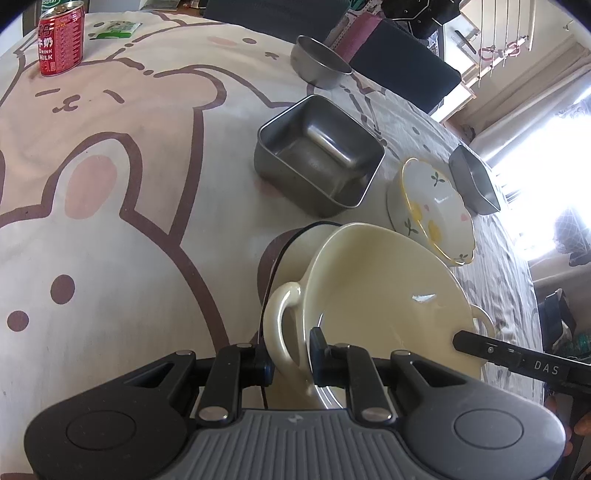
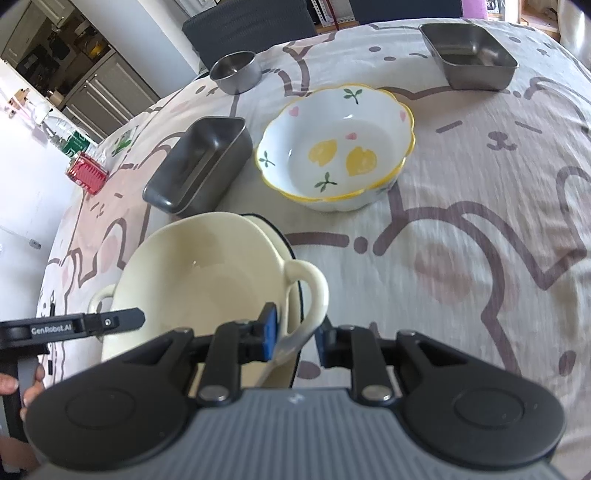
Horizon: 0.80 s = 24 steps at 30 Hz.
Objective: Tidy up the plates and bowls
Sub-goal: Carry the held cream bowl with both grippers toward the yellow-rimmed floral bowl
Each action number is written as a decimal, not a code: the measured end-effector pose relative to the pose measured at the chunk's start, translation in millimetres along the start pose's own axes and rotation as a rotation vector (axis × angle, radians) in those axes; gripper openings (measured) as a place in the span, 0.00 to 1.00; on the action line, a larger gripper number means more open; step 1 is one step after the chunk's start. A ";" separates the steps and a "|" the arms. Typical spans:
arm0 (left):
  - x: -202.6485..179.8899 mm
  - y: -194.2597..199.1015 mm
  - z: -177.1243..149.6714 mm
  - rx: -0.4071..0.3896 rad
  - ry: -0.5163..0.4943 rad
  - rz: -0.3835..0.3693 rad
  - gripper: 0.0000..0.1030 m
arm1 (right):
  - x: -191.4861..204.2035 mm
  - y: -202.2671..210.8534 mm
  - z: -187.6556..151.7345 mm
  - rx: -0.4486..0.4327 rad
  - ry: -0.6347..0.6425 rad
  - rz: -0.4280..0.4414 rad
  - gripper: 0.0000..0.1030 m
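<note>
A cream two-handled bowl (image 1: 376,291) is held tilted above a black-rimmed cream dish (image 1: 284,254) lying under it. My left gripper (image 1: 290,363) is shut on the rim beside one handle (image 1: 280,314). My right gripper (image 2: 295,341) straddles the rim by the other handle (image 2: 308,284), with its pads close to it. A white floral bowl (image 2: 336,147) with a yellow rim sits on a matching one beyond. A square steel container (image 1: 317,151), a second steel tray (image 2: 467,55) and a round steel bowl (image 2: 236,70) stand farther out.
A red milk can (image 1: 61,40) stands at the far left of the bunny-print tablecloth (image 1: 110,184). A green packet (image 1: 114,29) lies next to it. Dark chairs (image 1: 402,62) stand behind the table.
</note>
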<state>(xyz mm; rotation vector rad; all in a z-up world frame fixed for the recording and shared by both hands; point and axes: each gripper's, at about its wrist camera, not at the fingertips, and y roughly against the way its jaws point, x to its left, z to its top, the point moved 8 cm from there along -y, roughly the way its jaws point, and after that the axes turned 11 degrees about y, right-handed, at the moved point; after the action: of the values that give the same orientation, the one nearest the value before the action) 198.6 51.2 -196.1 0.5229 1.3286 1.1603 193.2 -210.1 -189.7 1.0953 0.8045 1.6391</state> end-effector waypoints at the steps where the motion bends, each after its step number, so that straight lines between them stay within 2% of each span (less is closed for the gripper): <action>1: 0.3 -0.2 -0.6 0.005 0.004 0.000 0.19 | -0.4 -0.3 -0.7 0.003 -0.004 0.004 0.25; 12: 0.2 1.7 -4.6 0.017 0.012 0.004 0.18 | -0.4 -2.7 -8.2 0.032 -0.032 0.022 0.26; 24: 1.8 6.3 -5.3 0.016 0.025 -0.001 0.20 | -0.9 -3.4 -9.9 0.035 -0.040 -0.002 0.27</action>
<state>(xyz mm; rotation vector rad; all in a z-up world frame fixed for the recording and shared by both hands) 191.3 53.6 -192.8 0.5211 1.3602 1.1598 185.3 -210.0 -196.8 1.1478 0.8103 1.6017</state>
